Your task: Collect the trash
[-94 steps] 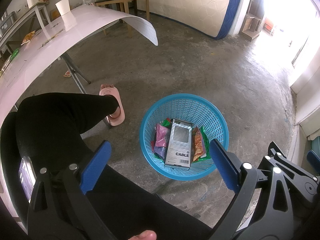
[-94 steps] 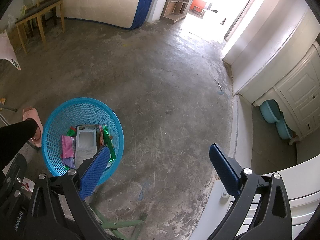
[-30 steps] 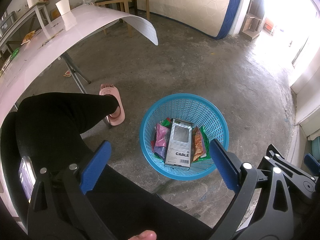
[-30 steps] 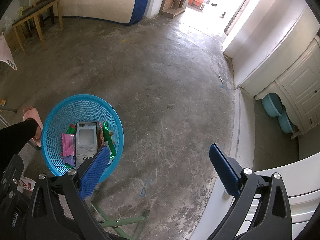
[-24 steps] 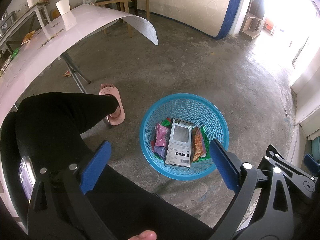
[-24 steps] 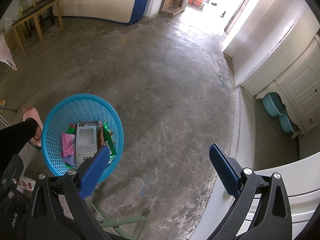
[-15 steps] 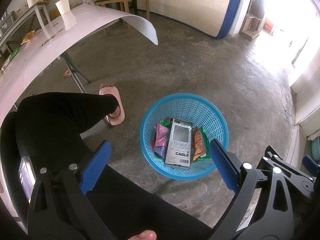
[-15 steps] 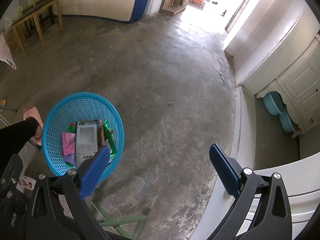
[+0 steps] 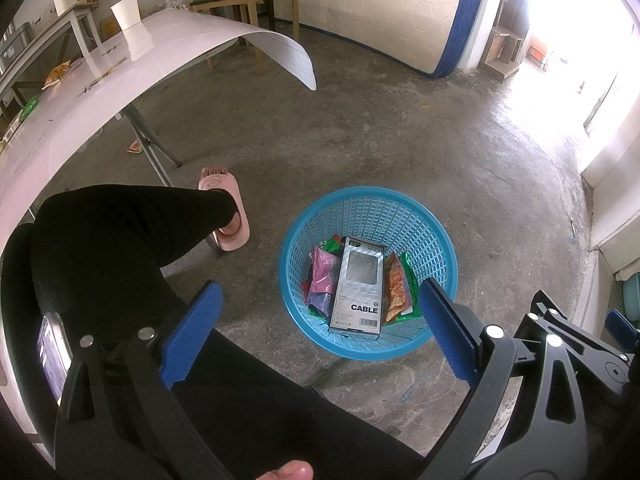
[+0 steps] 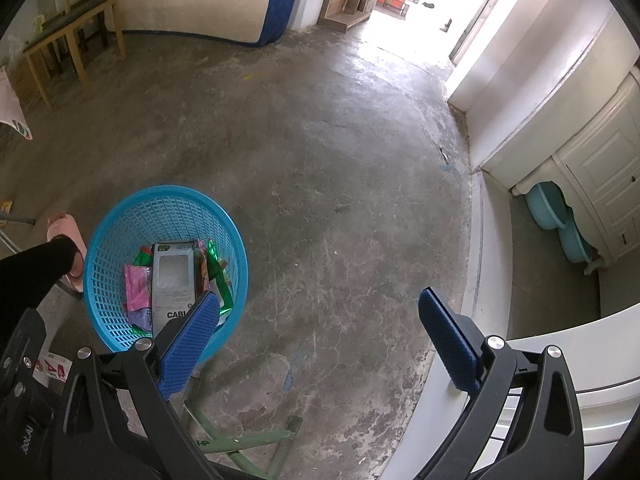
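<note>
A blue plastic basket (image 9: 374, 210) stands on the concrete floor and holds trash: a grey box marked CABLE (image 9: 358, 288), a pink wrapper (image 9: 322, 270), an orange snack wrapper (image 9: 396, 288) and green foil. My left gripper (image 9: 318, 328) hangs open above the basket's near rim, nothing between its blue pads. In the right wrist view the same basket (image 10: 160, 208) lies at lower left, with the CABLE box (image 10: 174, 280) inside. My right gripper (image 10: 318, 330) is open and empty over bare floor, to the right of the basket.
A person's black-clad leg (image 9: 120, 240) and pink slipper (image 9: 226, 208) are left of the basket. A pink table (image 9: 120, 68) carries a paper cup (image 9: 126, 12) and wrappers. A mattress (image 9: 380, 8) leans on the far wall. A white cabinet (image 10: 580, 152) stands right; green metal legs (image 10: 240, 444) below.
The right gripper has drifted slightly, so the basket sits a little higher in its view. The left gripper and the trash in the basket have not moved.
</note>
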`<action>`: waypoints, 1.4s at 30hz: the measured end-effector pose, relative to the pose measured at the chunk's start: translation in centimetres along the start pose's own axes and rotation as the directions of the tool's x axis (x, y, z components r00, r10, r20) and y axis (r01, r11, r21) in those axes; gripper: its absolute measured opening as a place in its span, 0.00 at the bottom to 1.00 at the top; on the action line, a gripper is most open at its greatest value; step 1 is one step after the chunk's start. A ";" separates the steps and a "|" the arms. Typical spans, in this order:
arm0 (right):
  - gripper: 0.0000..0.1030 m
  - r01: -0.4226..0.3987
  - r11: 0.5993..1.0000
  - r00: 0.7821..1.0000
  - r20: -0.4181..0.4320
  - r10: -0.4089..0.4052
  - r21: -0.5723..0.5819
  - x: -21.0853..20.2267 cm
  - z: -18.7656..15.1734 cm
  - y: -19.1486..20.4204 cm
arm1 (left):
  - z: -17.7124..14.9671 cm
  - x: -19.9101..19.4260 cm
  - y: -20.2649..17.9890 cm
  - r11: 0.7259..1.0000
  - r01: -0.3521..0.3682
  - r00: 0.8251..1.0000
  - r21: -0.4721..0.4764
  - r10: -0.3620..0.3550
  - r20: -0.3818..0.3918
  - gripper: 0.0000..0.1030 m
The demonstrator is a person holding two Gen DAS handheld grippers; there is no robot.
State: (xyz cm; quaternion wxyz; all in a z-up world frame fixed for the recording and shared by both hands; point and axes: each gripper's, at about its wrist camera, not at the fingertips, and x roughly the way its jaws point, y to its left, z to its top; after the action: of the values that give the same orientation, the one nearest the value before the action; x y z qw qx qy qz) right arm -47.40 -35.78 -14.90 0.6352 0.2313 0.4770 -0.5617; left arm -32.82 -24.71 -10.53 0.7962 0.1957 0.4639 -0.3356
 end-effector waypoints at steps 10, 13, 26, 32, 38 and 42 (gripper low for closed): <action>0.94 -0.005 1.000 1.000 -0.004 0.005 -0.002 0.0 0.0 0.0 | -0.3 0.1 -0.3 1.000 0.002 1.000 0.012 -0.002 -0.008 0.92; 0.94 -0.012 1.000 1.000 -0.001 0.012 -0.009 -0.1 0.0 0.0 | -0.4 0.0 -0.2 1.000 0.004 1.000 0.008 -0.004 -0.005 0.92; 0.94 -0.001 1.000 1.000 -0.027 0.001 0.011 0.2 0.1 -0.4 | -0.5 0.1 -0.2 1.000 0.013 1.000 0.008 -0.012 -0.021 0.92; 0.94 0.004 1.000 0.999 -0.048 -0.003 0.023 0.7 0.0 -0.8 | -0.6 0.1 -0.3 1.000 0.011 1.000 0.012 -0.011 -0.030 0.92; 0.94 0.007 0.999 0.998 -0.065 -0.005 0.034 1.1 0.0 -1.0 | -0.5 0.2 -0.3 1.000 0.011 0.999 0.017 -0.010 -0.035 0.92; 0.94 0.008 0.999 0.997 -0.079 -0.004 0.042 1.4 -0.1 -1.2 | -0.6 0.2 -0.1 1.000 0.012 0.999 0.018 -0.011 -0.037 0.92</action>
State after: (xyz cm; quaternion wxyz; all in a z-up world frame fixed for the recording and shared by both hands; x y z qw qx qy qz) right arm -48.64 -36.70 -15.84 0.6093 0.2651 0.4904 -0.5639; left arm -33.12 -24.48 -11.00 0.7838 0.2065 0.4763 -0.3408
